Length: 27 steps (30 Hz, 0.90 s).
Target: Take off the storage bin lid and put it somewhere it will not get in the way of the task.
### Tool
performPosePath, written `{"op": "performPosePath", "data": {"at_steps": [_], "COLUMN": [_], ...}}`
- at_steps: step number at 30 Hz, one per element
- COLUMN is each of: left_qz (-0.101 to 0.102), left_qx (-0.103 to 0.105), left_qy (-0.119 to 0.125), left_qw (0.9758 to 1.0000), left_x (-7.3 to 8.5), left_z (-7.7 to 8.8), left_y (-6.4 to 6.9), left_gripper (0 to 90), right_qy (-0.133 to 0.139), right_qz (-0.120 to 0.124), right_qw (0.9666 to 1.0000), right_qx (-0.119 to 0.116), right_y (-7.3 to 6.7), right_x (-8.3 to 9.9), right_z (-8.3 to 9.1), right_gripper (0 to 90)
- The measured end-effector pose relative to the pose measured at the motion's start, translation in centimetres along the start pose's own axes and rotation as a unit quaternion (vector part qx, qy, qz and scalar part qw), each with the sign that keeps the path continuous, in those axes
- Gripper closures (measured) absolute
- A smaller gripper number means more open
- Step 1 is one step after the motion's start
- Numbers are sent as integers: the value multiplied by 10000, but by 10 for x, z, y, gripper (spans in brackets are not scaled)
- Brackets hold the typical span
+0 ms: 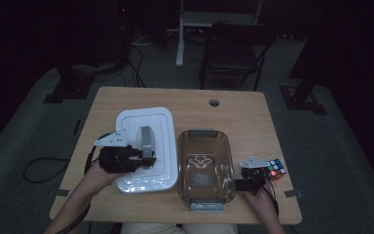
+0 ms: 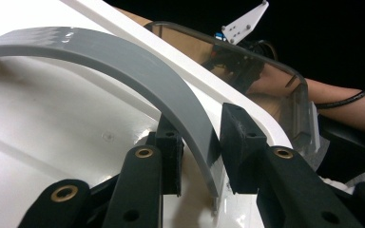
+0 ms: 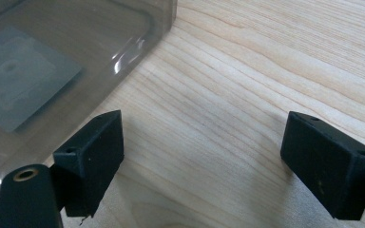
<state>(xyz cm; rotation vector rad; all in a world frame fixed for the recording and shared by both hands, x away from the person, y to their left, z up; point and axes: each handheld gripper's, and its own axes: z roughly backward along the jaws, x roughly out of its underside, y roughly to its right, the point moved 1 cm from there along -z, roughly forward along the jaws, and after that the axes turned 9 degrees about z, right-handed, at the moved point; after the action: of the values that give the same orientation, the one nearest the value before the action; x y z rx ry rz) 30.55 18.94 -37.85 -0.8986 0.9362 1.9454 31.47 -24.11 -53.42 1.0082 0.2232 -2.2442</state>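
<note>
While the left gripper (image 2: 199, 142) has its fingers (image 2: 244, 142) straddling the grey handle (image 2: 138, 71) of the white lid (image 1: 146, 146), contact looks light, not a firm clamp. Lid lies flat on the bench (image 1: 253, 112), just beside the smoky clear tub (image 1: 205, 165). Judged light, stiff plastic, glossy so slippery; the arched handle between the fingers is the sensible hold. Right gripper (image 3: 204, 161) rests with fingers wide apart over bare wood, tub corner at its left finger.
</note>
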Motion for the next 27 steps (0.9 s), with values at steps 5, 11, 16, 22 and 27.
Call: {"op": "performPosePath", "data": {"at_steps": [5,11,16,22,27], "left_qz": [133,215,315,533,589], "left_qx": [23,96,181,265,342], "left_qy": [-59,-190,-288,-436,-596], "left_qw": [9999,9995,9989,9973,9959], "left_x": [16,30,43,55,63], "left_z": [-3,-17,-32,-49,-65], "left_y": [-15,-28,-39,-50,-59], "left_gripper": [713,713,712,711,712], "right_qy": [-2,-2,-2,-2,-2], "right_qz": [0,-4,-5,-3,-4], "right_qw": [10000,10000,10000,10000,10000], "right_qx": [14,15,15,15,15], "right_y": [0,0,0,0,0], "right_x": [0,0,0,0,0], "right_z": [0,0,0,0,0], "right_gripper": [143,143,143,143,143]}}
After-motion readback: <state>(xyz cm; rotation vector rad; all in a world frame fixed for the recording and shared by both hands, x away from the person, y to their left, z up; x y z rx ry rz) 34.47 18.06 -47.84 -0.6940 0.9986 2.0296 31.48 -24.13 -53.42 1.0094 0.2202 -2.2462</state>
